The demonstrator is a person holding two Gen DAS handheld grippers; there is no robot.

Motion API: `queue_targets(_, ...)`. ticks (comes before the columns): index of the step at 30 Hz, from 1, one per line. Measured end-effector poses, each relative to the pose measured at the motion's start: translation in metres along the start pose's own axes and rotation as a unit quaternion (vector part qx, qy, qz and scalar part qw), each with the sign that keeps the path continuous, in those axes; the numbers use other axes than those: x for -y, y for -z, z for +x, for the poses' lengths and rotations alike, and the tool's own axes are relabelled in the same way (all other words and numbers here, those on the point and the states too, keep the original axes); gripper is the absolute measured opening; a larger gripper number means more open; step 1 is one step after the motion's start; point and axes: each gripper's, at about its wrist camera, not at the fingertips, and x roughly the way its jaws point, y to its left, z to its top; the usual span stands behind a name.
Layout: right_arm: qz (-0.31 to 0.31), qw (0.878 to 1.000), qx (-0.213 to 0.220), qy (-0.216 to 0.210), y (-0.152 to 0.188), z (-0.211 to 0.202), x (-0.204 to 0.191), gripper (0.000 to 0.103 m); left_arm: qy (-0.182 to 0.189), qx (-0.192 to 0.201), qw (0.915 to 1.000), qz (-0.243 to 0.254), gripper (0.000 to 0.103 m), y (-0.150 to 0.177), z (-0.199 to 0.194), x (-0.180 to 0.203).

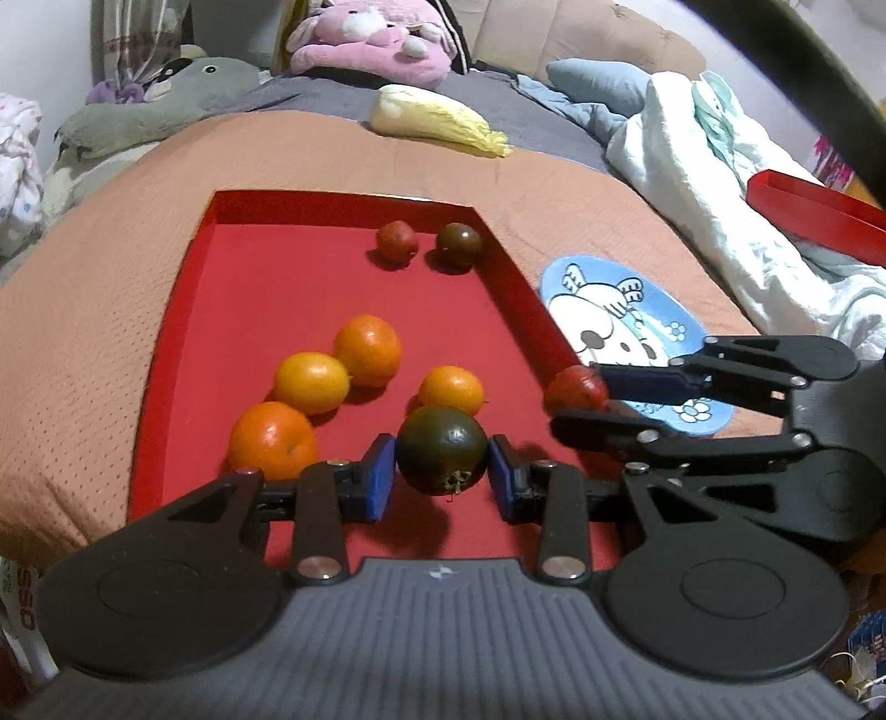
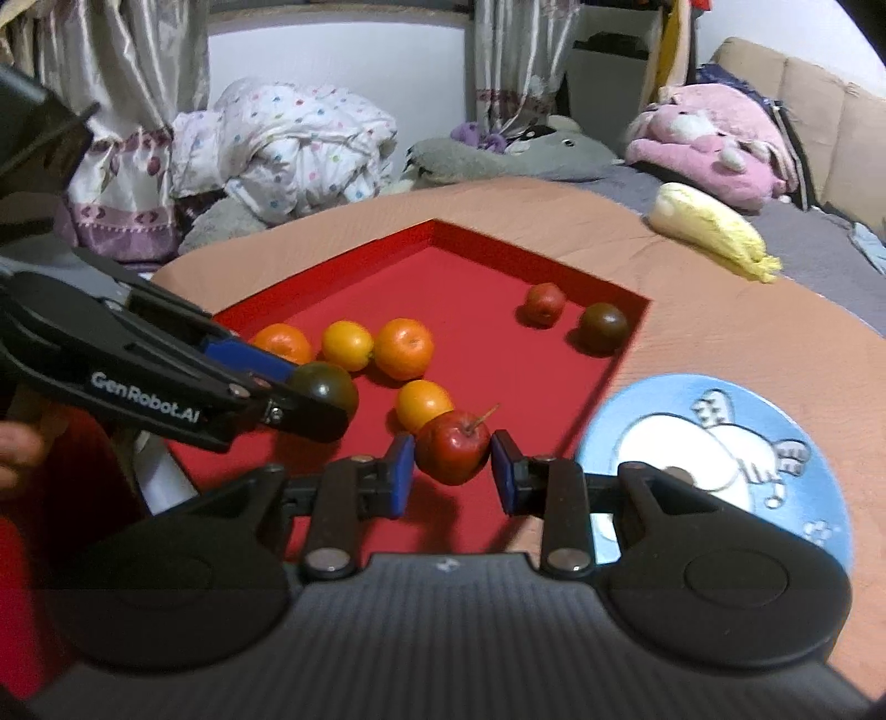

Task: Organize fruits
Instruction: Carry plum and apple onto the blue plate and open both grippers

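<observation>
A red tray (image 1: 183, 310) (image 2: 332, 260) lies on the orange bedspread. My left gripper (image 1: 442, 476) (image 2: 310, 387) is shut on a dark green tomato (image 1: 443, 451) (image 2: 326, 385), held just above the tray's near end. My right gripper (image 2: 453, 465) (image 1: 581, 401) is shut on a small red apple (image 2: 449, 443) (image 1: 573, 390) by the tray's right wall. Several oranges (image 1: 368, 349) (image 2: 403, 348) sit in the tray's middle. In its far right corner are a red fruit (image 1: 396, 240) (image 2: 545, 303) and another dark tomato (image 1: 458, 245) (image 2: 603, 327).
A blue cartoon plate (image 1: 620, 315) (image 2: 720, 454) lies right of the tray. A plush cabbage (image 1: 437, 124) (image 2: 714, 232) lies beyond it. Plush toys (image 1: 371, 39) and crumpled bedding (image 1: 720, 183) ring the bed; a red box lid (image 1: 814, 213) is far right.
</observation>
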Motion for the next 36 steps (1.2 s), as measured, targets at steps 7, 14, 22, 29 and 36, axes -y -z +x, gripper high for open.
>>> queue_targets(7, 0.025, 0.999, 0.007, 0.03, 0.008, -0.016, 0.028, 0.034, 0.024, 0.006, 0.9996, 0.014, 0.042, -0.013, 0.009, 0.027)
queue_targets(14, 0.049, 0.997, 0.015, 0.055, 0.018, -0.026, 0.054, 0.034, 0.042, 0.011, 0.9978, 0.05, 0.042, -0.031, 0.023, 0.064)
queue_targets(22, 0.078, 0.993, 0.008, 0.085, 0.038, -0.033, 0.082, 0.034, 0.046, -0.008, 0.9958, 0.079, 0.042, -0.038, 0.05, 0.094)
queue_targets(29, 0.1, 0.989, -0.008, 0.111, 0.052, -0.032, 0.103, 0.034, 0.056, -0.019, 0.9929, 0.104, 0.042, -0.043, 0.074, 0.118)
queue_targets(36, 0.119, 0.985, -0.025, 0.124, 0.064, -0.024, 0.115, 0.034, 0.056, -0.041, 0.9906, 0.118, 0.042, -0.041, 0.1, 0.129)
